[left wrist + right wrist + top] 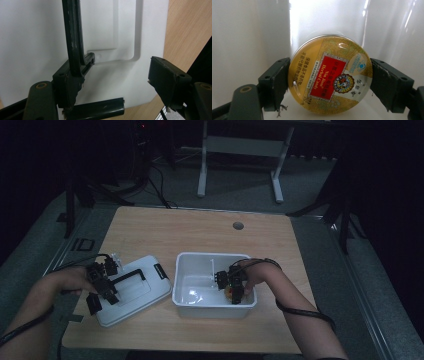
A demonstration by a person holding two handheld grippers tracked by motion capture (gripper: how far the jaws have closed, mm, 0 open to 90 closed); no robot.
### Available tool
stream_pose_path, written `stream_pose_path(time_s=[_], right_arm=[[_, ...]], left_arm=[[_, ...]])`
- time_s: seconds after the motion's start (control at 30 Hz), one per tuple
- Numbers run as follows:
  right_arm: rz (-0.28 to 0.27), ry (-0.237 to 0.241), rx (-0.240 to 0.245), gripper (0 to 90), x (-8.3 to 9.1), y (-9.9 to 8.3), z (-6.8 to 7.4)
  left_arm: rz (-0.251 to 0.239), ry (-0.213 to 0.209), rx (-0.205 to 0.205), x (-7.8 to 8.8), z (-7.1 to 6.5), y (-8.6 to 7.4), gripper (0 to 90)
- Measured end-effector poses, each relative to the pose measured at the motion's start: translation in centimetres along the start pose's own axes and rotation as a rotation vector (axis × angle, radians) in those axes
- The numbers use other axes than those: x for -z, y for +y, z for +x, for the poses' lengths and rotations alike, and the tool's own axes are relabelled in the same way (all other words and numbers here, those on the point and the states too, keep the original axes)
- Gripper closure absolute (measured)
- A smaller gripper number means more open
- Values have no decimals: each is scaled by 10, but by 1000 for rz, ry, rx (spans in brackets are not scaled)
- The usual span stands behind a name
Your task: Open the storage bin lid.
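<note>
— How far along were you at that point?

— My right claw (329, 82) was pinching a round candy tin (330, 75), its pads pressed against the rim on both sides. I had it low inside the white bin (212, 257), at the near right corner. I judged the tin was nearly placed; letting go was left, and then the lid.

— Where was the lid?

— The lid (135, 290) lay flat on the counter (200, 230), just left of the bin, so the bin was uncovered. My left claw (113, 82) hovered over the lid's near end with its jaws spread; one jaw was against the black handle (73, 37), nothing pinched.

— What did the views tell you separately?

— The right claw's camera showed the tin's yellow-and-red label and the grip. From above, the tin was just an orange speck, but that view showed how bin and lid lay together.
</note>
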State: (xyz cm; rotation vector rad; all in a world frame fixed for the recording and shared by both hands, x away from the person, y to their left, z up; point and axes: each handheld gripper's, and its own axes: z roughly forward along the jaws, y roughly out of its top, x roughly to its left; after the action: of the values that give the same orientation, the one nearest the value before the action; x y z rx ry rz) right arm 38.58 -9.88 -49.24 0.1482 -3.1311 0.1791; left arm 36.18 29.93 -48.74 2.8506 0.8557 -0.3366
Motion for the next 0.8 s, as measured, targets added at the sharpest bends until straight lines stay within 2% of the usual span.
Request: stream_pose_path(time_s=[0.17,0.23,0.3,0.4,0.53,0.63,0.67,0.8], right_arm=[[1,11,15,203,0,0,1],[-3,20,-8,202,0,-1,1],[-6,23,-4,195,0,-1,1],[-8,30,-21,177,1,-3,1],[-10,18,-11,171,1,-3,2],[-38,4,-24,148,9,-5,2],[-45,14,-25,130,13,-6,2],[-82,-2,-18,134,29,-11,5]], left_arm=[[4,0,-5,-1,-1,1,272],[4,-2,-6,-1,-2,1,272],[6,2,-9,0,-2,1,272],[3,2,-11,0,-2,2,272],[-1,1,-11,-1,-2,2,272],[1,-1,-7,-2,-1,1,272],[4,2,-7,-2,-1,1,272],[2,7,-14,-1,-2,1,272]])
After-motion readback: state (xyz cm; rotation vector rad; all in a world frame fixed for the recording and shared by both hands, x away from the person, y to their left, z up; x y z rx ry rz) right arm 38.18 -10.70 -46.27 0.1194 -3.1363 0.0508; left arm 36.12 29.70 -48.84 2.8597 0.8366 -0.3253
